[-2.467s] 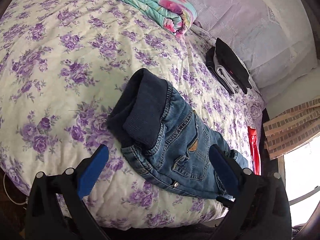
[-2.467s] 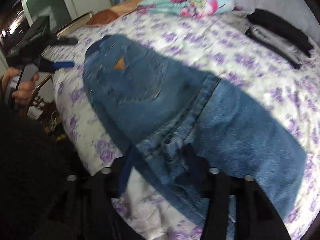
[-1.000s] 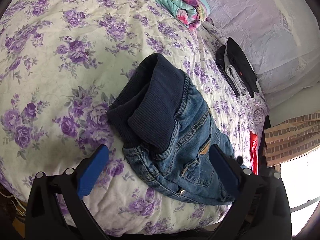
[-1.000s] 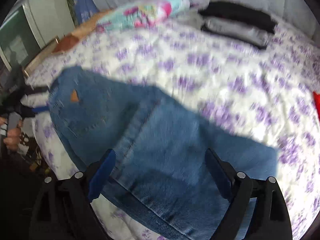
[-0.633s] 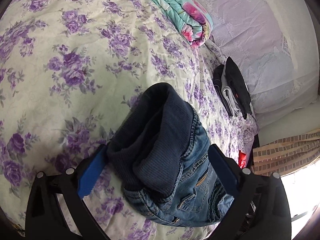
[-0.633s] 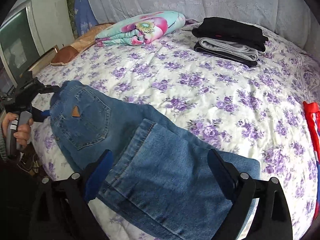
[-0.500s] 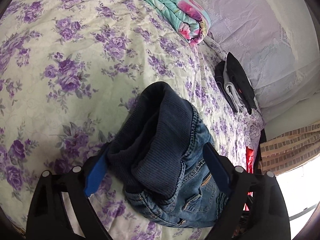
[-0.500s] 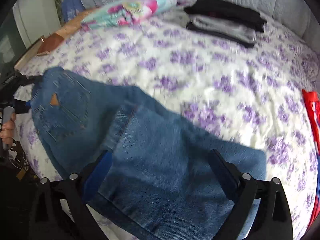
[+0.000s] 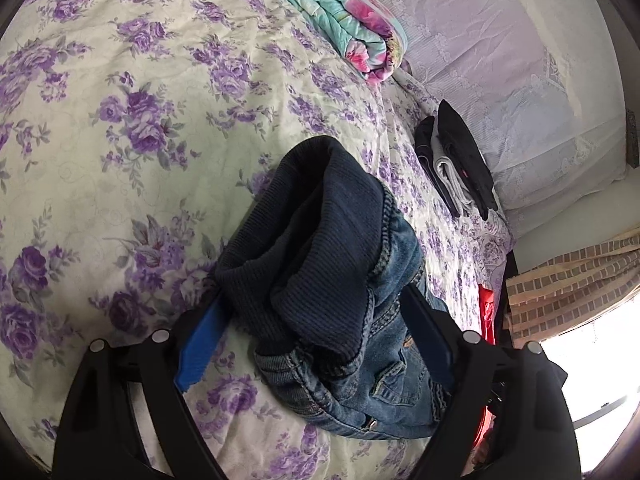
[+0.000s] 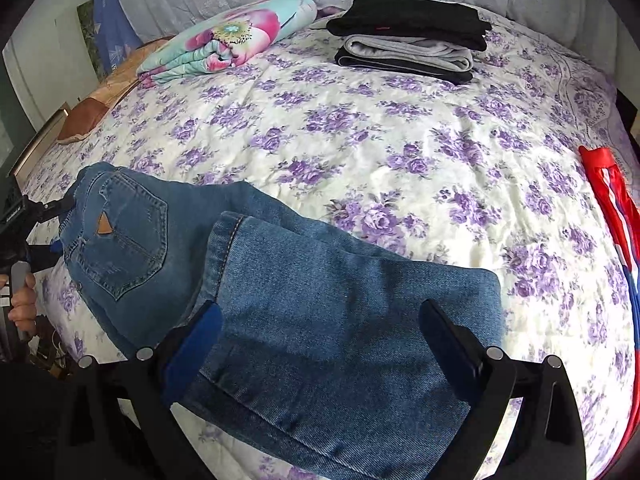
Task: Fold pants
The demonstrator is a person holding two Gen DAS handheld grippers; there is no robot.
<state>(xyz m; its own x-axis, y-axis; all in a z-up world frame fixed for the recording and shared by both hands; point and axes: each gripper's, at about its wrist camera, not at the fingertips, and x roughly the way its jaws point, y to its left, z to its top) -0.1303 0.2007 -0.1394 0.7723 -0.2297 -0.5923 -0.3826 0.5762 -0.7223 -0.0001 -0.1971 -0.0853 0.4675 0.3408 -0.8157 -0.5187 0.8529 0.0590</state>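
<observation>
Pants (image 10: 280,280) lie folded at the bed's (image 9: 120,160) near edge. The left claw (image 9: 316,340) has just been closing and now clenches their dark ribbed waistband (image 9: 312,240). The right claw (image 10: 320,344) stands released over the doubled legs, gripping nothing. Far off sit stacked clothes (image 10: 408,36) and a folded blanket (image 10: 224,36).

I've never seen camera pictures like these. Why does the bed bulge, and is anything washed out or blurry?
Left wrist view: fisheye lens bows the purple-flowered bedspread; the window corner is blown out white. Right wrist view: same bulge, dark rounded corners, even daylight; the folded blue denim pants look sharp.
</observation>
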